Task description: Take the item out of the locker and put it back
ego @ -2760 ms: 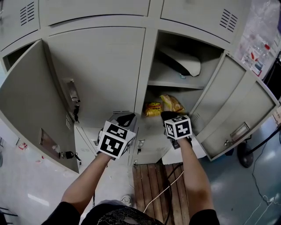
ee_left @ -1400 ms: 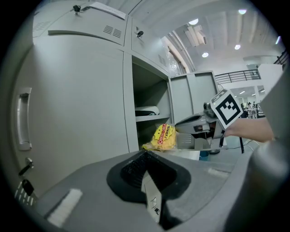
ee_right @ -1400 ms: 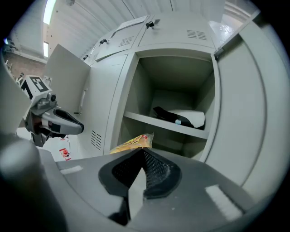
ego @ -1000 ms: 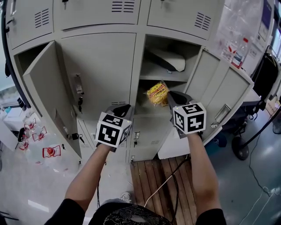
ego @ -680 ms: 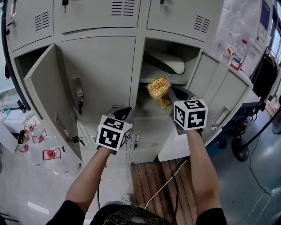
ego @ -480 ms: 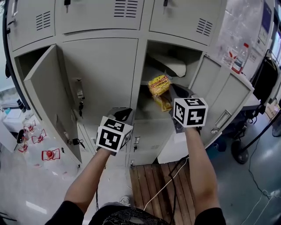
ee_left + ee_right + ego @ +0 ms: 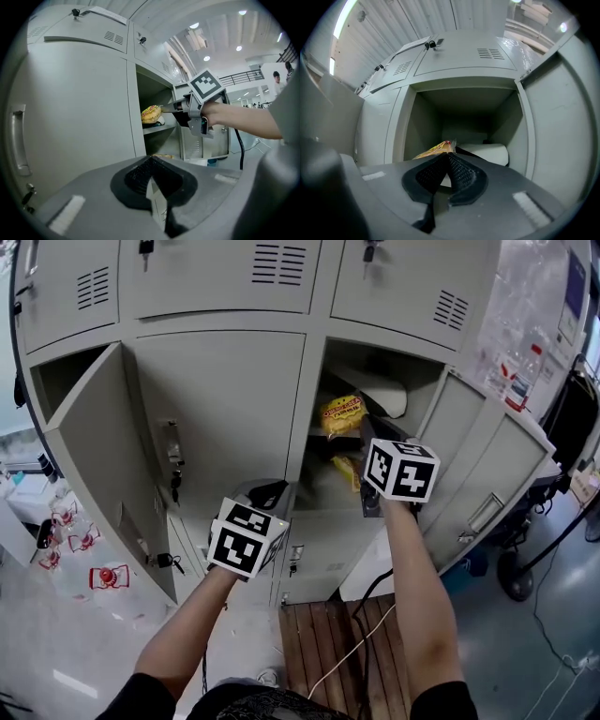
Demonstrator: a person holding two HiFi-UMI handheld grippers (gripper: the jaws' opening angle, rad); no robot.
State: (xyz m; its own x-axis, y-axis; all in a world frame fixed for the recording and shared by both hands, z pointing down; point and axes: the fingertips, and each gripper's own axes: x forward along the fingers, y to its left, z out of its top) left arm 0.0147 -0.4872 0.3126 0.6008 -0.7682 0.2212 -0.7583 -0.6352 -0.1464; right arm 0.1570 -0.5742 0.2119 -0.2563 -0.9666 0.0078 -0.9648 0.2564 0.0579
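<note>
The right tongs (image 7: 447,158) are clamped on the yellow snack packet (image 7: 435,149), held at the upper shelf (image 7: 159,128) inside the open grey metal locker (image 7: 375,360). The left tongs (image 7: 151,162) are pressed together and empty, near the shut door (image 7: 220,409) on the left, above a wooden pallet (image 7: 319,652) on the grey floor (image 7: 525,652).

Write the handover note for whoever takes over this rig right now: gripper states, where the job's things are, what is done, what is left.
Left gripper: shut, empty, idle, facing the closed locker door.
Right gripper: shut on the yellow snack packet, at the front of the upper shelf of the open locker, near a white item.
Second yellow packet lies on the level below.
Done: packet gripped.
Left: probably set it on a shelf, release, withdraw.
</note>
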